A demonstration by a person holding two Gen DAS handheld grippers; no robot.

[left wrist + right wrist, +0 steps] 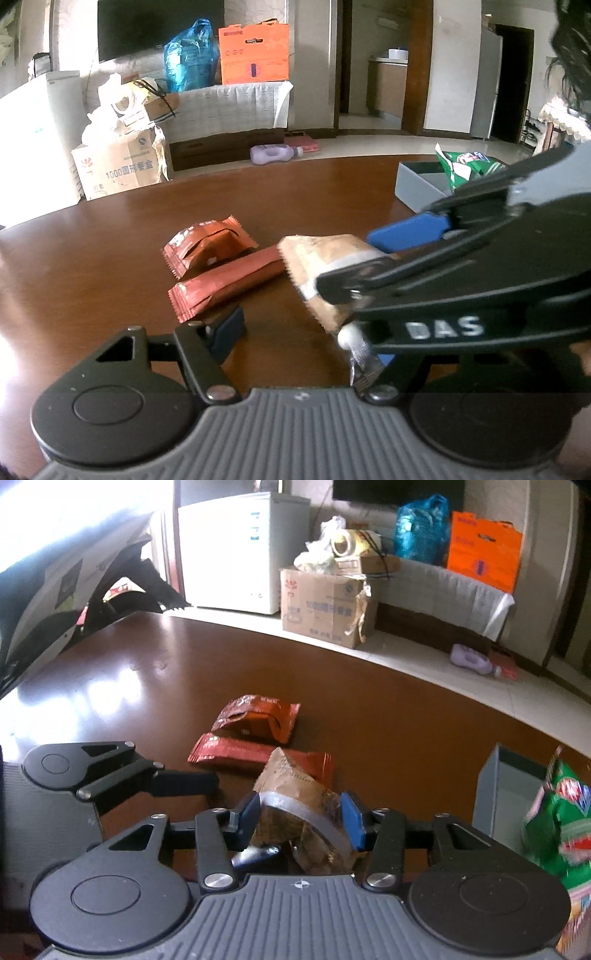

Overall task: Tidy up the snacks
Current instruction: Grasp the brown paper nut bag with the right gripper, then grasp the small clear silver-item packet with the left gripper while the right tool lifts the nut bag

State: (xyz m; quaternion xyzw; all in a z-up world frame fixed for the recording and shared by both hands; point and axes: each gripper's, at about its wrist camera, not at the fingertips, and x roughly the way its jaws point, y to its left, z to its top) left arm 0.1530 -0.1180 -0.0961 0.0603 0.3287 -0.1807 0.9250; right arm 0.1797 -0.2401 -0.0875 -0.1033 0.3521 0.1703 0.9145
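The right gripper [301,818] has its fingers closed on the tan snack packet [295,797] above the counter [369,701]; keep that squeeze firm and carry it level to the grey tray [495,794], while the left gripper [295,321] hangs open and empty

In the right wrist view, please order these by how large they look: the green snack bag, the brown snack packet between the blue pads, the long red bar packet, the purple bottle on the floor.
1. green snack bag, though cut off by the frame edge and near the camera
2. brown snack packet, also very near
3. long red bar packet
4. purple bottle, far away, so its true size is unsure
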